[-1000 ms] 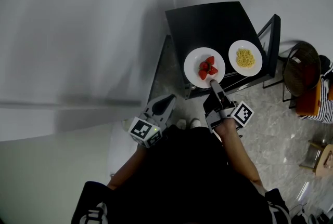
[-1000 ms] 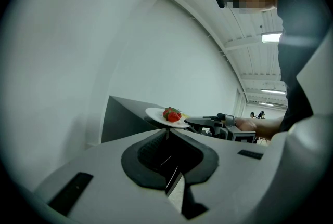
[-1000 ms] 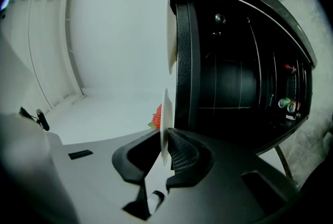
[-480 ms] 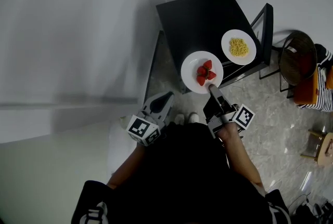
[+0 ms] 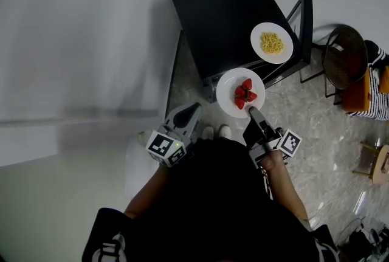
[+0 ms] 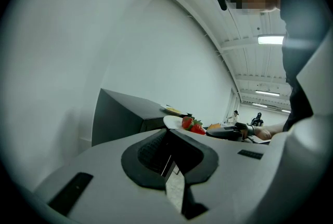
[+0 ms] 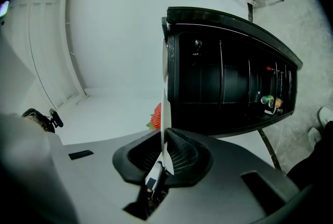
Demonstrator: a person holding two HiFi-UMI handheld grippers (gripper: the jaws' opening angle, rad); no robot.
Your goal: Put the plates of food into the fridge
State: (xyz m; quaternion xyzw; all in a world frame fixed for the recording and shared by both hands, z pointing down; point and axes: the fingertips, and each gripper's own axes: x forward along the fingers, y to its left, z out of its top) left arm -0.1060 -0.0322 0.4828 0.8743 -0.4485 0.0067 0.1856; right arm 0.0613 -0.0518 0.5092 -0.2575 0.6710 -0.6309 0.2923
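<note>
Soft, even light fills the head view, where the fisheye bends the walls and the corners fall to black. The glossy floor (image 5: 328,133) at 4 o'clock carries pale glare, and the person's dark clothing (image 5: 219,206) at 6 o'clock is underexposed. In the left gripper view ceiling strip lights (image 6: 270,39) glow at 2 o'clock above the soft-focus left gripper (image 6: 167,137), while in the right gripper view the plate (image 7: 163,108) edge blurs near the lens and the black worktop (image 7: 234,23) stays dark against a bright wall (image 7: 119,36).

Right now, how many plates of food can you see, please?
2. The strawberry plate is gripped at its rim by the right tongs; the plate of yellow food sits on the black table.
</note>
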